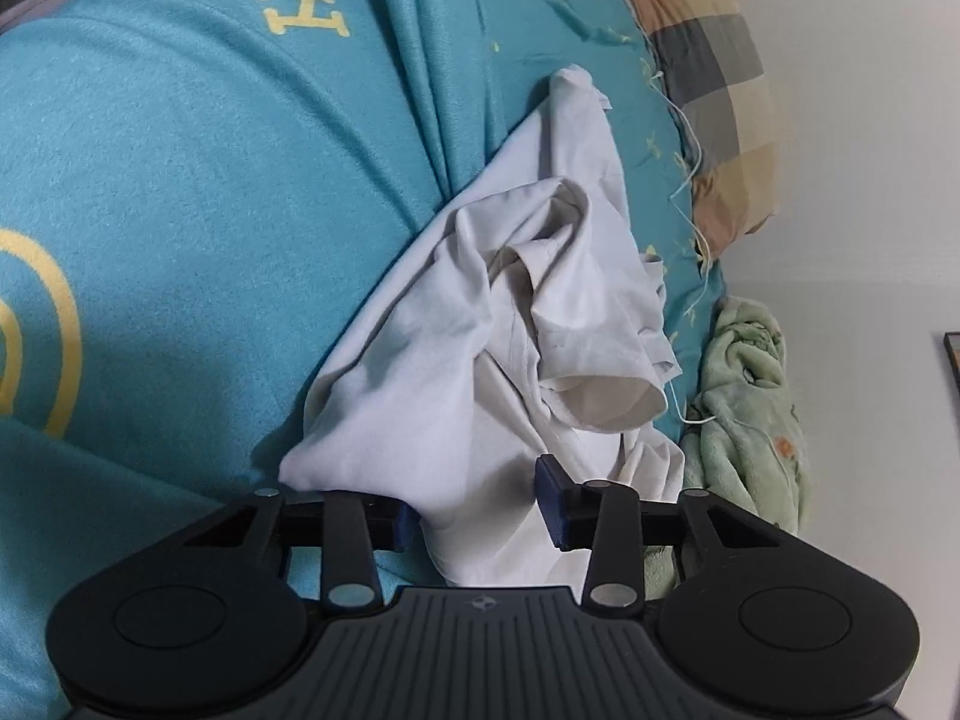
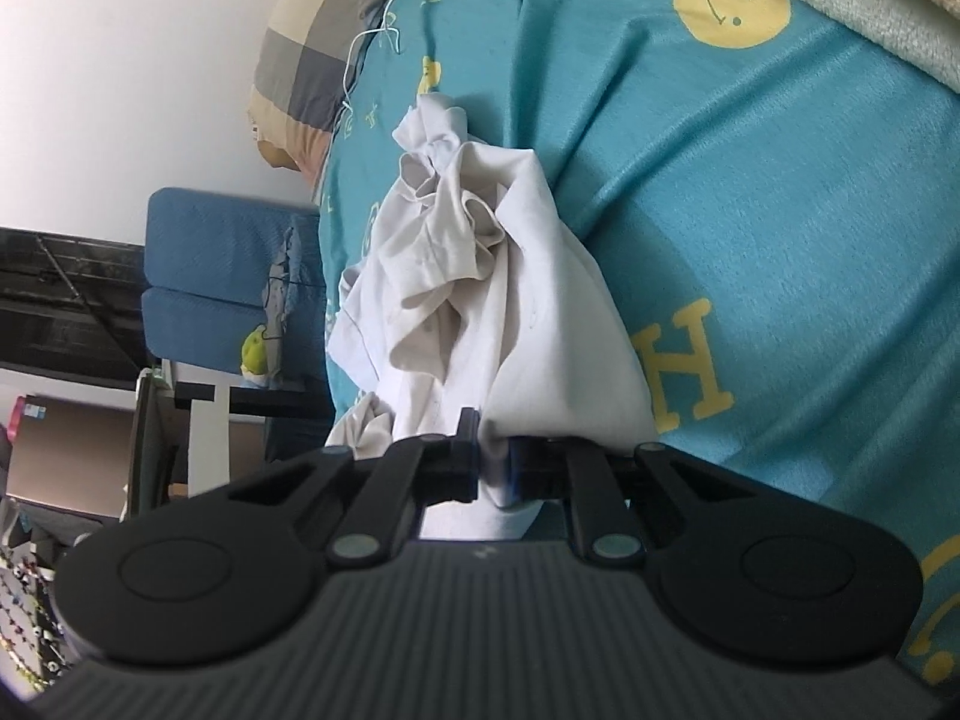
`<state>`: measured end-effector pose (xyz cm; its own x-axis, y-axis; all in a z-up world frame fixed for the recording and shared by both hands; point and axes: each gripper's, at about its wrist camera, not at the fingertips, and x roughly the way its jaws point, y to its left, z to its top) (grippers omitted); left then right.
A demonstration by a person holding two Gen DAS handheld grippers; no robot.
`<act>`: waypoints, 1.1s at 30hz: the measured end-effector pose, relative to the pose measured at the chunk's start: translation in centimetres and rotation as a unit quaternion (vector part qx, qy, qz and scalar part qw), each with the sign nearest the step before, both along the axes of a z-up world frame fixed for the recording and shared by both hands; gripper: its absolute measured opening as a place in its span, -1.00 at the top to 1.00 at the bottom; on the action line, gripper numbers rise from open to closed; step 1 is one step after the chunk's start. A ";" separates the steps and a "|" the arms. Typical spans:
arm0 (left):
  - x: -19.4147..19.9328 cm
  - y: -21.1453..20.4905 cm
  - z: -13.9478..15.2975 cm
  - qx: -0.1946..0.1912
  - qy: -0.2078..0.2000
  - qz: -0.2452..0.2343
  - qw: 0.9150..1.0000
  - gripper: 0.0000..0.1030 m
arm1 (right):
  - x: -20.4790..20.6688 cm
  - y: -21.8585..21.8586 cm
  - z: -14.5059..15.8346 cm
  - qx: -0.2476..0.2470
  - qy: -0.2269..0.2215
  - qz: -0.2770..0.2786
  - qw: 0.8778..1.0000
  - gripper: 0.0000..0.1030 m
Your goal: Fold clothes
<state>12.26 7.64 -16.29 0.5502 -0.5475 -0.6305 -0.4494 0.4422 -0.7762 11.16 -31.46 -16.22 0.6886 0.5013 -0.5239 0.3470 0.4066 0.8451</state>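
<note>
Teal blanket [image 1: 180, 180], checked pillow [image 1: 714, 78], blue chair [image 2: 222, 264]

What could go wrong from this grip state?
1. The left gripper is open with the crumpled white cotton garment merely between its fingers; lifting now leaves only one hold.
2. The right gripper pinches a bunched wad, perhaps several layers, not a clean edge.
3. The loose white thread nearby could snag.

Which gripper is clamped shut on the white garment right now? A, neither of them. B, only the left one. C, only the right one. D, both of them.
C: in the right wrist view the right gripper has its jaws pinched on a fold of the white garment, while the left gripper stands with jaws wide apart, cloth lying loose between them.
</note>
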 end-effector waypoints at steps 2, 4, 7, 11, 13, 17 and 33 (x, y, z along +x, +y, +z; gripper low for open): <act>0.2 -0.1 -0.3 -0.006 0.008 0.007 1.000 0.23 | -0.2 -0.2 0.0 0.004 -0.002 0.001 1.000 0.76; 0.3 -0.3 -0.3 -0.002 0.008 0.010 1.000 0.23 | -0.4 -0.3 0.2 0.008 -0.006 0.002 1.000 0.78; -0.1 -0.9 -0.4 0.017 0.019 0.031 0.999 0.23 | -0.4 -0.3 0.4 0.009 -0.014 0.006 1.000 0.78; -0.7 -1.4 -0.6 0.012 0.023 0.058 0.998 0.19 | -0.4 -0.4 0.5 0.012 -0.020 0.009 1.000 0.80; -0.9 -1.9 -0.5 0.015 0.027 0.066 0.997 0.17 | -0.4 -0.5 0.6 0.016 -0.023 0.012 1.000 0.81; -1.1 -2.3 0.8 0.041 0.023 0.065 0.997 0.34 | -0.5 -0.9 0.9 0.030 -0.034 0.017 0.999 0.82; -6.3 -0.9 13.9 0.088 -0.112 0.042 0.989 0.80 | -3.4 -2.1 7.9 0.030 -0.129 0.060 0.989 0.85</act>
<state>5.92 6.78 -2.41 0.7256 -0.3869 -0.5691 -0.3151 0.5483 -0.7746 7.79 -33.54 -8.30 0.7290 0.6122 -0.3062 0.0695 0.3789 0.9228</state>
